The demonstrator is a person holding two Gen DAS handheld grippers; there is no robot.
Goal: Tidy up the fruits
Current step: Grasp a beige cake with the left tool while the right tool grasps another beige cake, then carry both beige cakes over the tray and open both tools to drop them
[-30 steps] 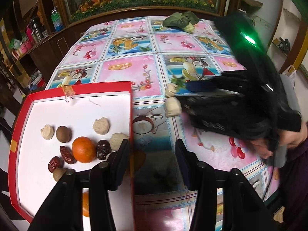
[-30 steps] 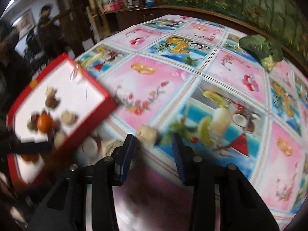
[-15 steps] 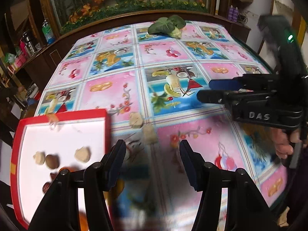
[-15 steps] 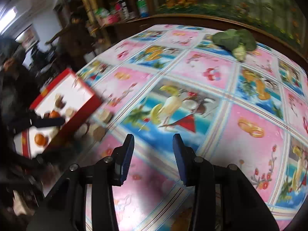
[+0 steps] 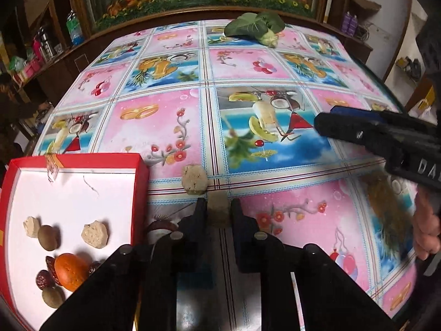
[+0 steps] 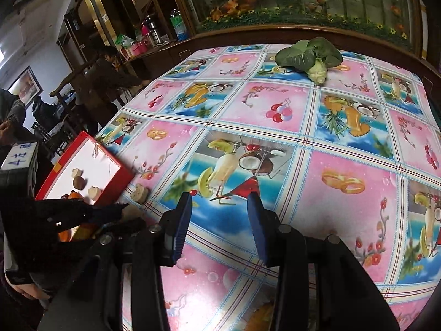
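My left gripper (image 5: 217,209) is shut on a beige fruit chunk (image 5: 218,211) just right of the red tray (image 5: 142,182). A second beige chunk (image 5: 194,179) lies on the tablecloth just beyond it. The tray holds an orange (image 5: 71,271), red dates (image 5: 42,280), brown round fruits (image 5: 48,237) and beige chunks (image 5: 94,234). My right gripper (image 6: 219,215) is open and empty above the cloth; it shows at the right in the left wrist view (image 5: 328,125). The left gripper also shows in the right wrist view (image 6: 121,212), beside the tray (image 6: 115,187).
A leafy green vegetable (image 5: 255,27) lies at the table's far edge, also in the right wrist view (image 6: 311,56). A dark wooden cabinet with bottles (image 5: 73,29) stands behind. People sit at the left (image 6: 107,77). The patterned tablecloth (image 6: 317,165) covers the table.
My left gripper moved forward to the near beige chunk and shut on it. My right gripper swung away to the right over the cloth, staying open.
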